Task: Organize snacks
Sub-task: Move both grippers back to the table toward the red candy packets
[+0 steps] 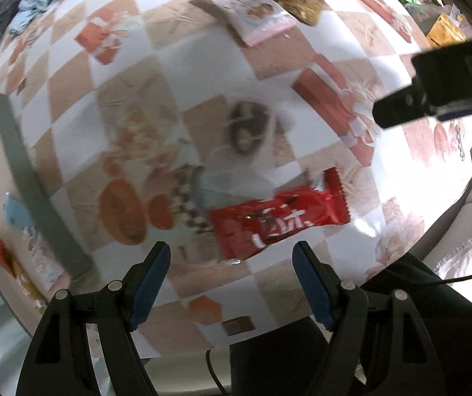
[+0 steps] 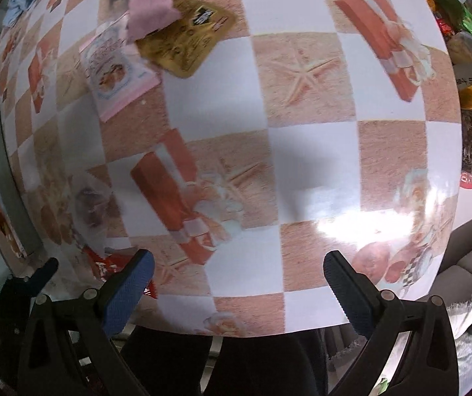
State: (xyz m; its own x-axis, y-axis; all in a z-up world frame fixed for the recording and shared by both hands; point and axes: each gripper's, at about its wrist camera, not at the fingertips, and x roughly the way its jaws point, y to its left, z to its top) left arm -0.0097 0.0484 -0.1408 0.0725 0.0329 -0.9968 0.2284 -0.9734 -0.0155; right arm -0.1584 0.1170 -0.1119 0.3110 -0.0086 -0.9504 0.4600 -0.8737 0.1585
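While my left gripper (image 1: 231,275) hangs open and empty just above the red bar (image 1: 278,216) on the table (image 1: 203,76), my right gripper (image 2: 239,277) gapes empty too. Glossy wrapper, flat bar: my pads may skid off.

The right gripper (image 2: 239,270) hangs over a checkered tablecloth (image 2: 301,76) with its 2 blue-padded fingers (image 2: 127,293) spread wide and nothing between them. A gold packet (image 2: 186,39), a pink packet (image 2: 150,3) and a pink-edged snack bag (image 2: 113,76) lie together far left. A red wrapper (image 2: 107,265) shows just beside the left finger.
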